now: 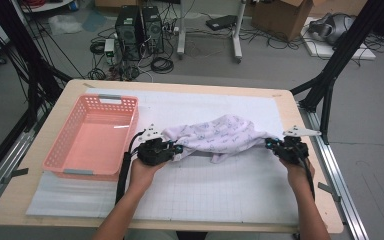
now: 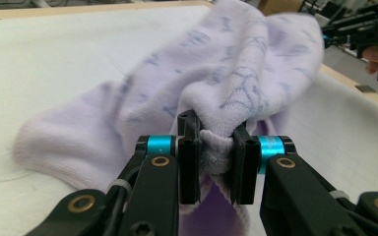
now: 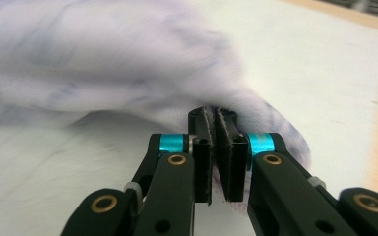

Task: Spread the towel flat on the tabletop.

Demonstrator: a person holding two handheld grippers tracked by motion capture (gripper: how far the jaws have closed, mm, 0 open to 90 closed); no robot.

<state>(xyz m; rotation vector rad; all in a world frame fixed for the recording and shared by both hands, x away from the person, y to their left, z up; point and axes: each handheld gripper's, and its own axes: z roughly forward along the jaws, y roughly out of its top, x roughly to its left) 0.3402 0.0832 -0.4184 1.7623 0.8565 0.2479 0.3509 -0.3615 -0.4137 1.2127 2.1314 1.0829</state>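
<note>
Two sets of tongs had the pale purple towel (image 1: pixel 225 134) strung between them, and that stretch was what your next move hung on. Your left tongs (image 1: pixel 176 149) were clamped on a bunched fold of the towel's left end; in the left gripper view the cloth (image 2: pixel 216 98) sat squeezed between the pads, which stood a little apart around the wad. Your right tongs (image 1: pixel 270 144) were pinched nearly flat on a thin edge at the towel's right end, with the fabric (image 3: pixel 128 73) trailing away from them.

The towel's long axis ran across the desk (image 1: pixel 280 95), from one hand to the other, its middle heaped up and sagging onto the white mat (image 1: pixel 205 190). The pink basket (image 1: pixel 92 137) stood to the left, just beside your left hand and well apart from your right. I'd judge any carry to the basket would have led with the left.
</note>
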